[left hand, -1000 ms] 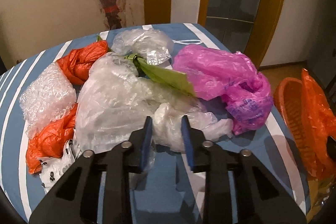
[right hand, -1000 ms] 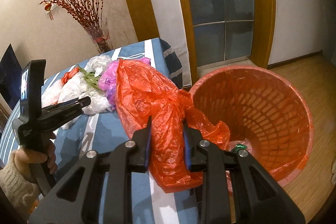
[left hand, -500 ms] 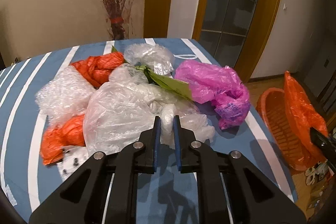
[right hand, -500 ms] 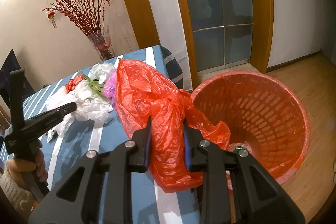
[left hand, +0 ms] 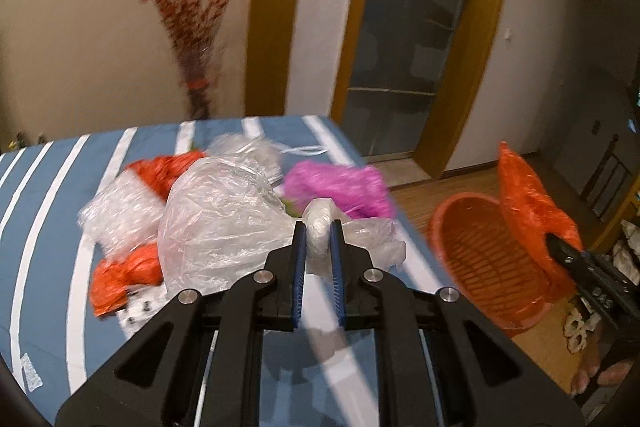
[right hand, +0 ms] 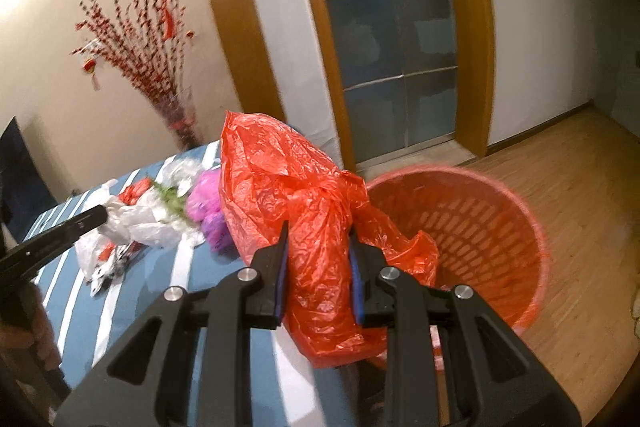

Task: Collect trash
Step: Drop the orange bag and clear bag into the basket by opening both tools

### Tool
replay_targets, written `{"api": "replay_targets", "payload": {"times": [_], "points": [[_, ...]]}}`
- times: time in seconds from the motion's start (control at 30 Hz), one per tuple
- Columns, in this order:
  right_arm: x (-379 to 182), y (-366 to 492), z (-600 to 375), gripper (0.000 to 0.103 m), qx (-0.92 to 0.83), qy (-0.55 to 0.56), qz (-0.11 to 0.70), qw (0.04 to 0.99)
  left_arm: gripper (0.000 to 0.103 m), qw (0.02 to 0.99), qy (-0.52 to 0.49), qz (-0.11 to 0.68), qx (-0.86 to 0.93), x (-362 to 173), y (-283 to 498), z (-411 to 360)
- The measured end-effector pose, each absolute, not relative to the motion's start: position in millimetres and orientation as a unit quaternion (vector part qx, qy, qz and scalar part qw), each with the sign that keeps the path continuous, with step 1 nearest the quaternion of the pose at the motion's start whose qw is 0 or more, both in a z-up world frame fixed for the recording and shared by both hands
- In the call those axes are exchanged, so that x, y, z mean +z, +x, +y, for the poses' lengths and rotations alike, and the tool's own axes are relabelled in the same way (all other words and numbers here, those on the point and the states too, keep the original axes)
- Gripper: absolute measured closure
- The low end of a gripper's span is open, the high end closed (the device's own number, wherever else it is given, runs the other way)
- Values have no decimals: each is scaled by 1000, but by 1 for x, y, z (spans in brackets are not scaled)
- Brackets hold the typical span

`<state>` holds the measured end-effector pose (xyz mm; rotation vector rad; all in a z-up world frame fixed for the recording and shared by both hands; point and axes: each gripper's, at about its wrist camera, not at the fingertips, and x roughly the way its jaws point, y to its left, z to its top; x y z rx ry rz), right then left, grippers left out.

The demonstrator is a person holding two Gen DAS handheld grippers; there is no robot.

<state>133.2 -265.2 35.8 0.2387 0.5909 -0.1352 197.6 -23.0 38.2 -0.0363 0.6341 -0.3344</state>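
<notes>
The left gripper [left hand: 318,243] is clamped on a twisted end of the clear plastic bag [left hand: 224,219], which lies amid the heap of plastic trash near the right edge of the striped table [left hand: 48,227]. The right gripper [right hand: 318,259] grips the red bag [right hand: 288,187], which trails into the orange basket [right hand: 480,227] on the floor beside that edge
</notes>
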Motion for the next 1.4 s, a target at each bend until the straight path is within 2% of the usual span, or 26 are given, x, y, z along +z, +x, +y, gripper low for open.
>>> {"api": "replay_targets", "payload": {"times": [0.33,0.8,0.9,0.97,1.07,1.13,1.2,1.27,1.33,1.4], "points": [[44,125,-323,78,-142,143,264,943,91,922,-7,296,-250,50,194,-113],[26,133,-392,76,-170,193,259,931,91,885,22,334,-324,17,207,-207],[19,138,-396,73,-166,200,265,929,91,877,26,347,-330,9,208,-219],[14,140,-401,67,-163,209,268,926,91,873,28,357,-330,1,210,-224],[6,142,-410,62,-159,226,274,921,75,869,29,372,-326,-8,212,-225],[2,141,-412,60,-164,227,277,919,59,870,31,378,-316,-13,212,-223],[-1,140,-412,54,-171,223,279,918,53,873,36,381,-303,-17,213,-219],[-2,139,-413,44,-178,218,278,918,44,876,38,386,-288,-20,213,-210],[-3,136,-412,37,-185,210,279,919,27,882,42,384,-270,-21,212,-201],[-4,134,-409,32,-189,201,281,919,23,888,48,379,-255,-20,210,-188]]}}
